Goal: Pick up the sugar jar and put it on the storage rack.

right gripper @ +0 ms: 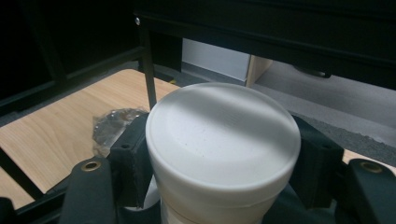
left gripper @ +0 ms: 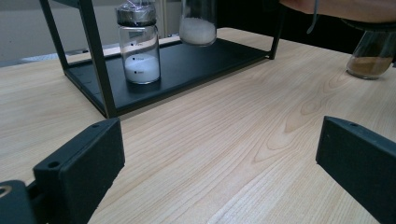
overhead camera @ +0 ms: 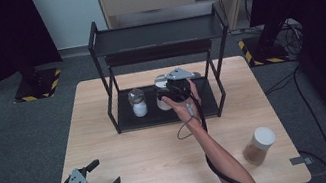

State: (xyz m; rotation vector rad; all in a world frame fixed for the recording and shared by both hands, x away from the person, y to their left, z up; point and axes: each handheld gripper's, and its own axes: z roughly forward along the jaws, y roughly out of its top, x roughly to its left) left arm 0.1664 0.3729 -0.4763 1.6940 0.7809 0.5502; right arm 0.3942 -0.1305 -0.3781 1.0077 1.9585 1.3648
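A black two-tier rack point(overhead camera: 156, 34) stands at the back of the wooden table. On its lower shelf point(left gripper: 196, 65) sits a glass jar of white powder with a foil-covered top point(overhead camera: 138, 102) point(left gripper: 139, 46) point(right gripper: 112, 123). To the right of it, my right gripper point(overhead camera: 167, 93) point(right gripper: 223, 140) is shut on a white-lidded jar of white powder point(overhead camera: 163, 96) point(left gripper: 198, 23) point(right gripper: 223, 135), held upright over the same shelf. Whether that jar touches the shelf I cannot tell. My left gripper point(overhead camera: 105, 173) point(left gripper: 219, 154) is open at the table's front left corner, nothing between its fingers.
A white-lidded jar of brown powder point(overhead camera: 259, 145) point(left gripper: 371, 56) stands on the table at the front right. The rack's posts point(left gripper: 100, 60) frame the lower shelf, and its top shelf point(overhead camera: 156, 34) hangs low over the held jar. A cable trails along the person's right forearm point(overhead camera: 211, 144).
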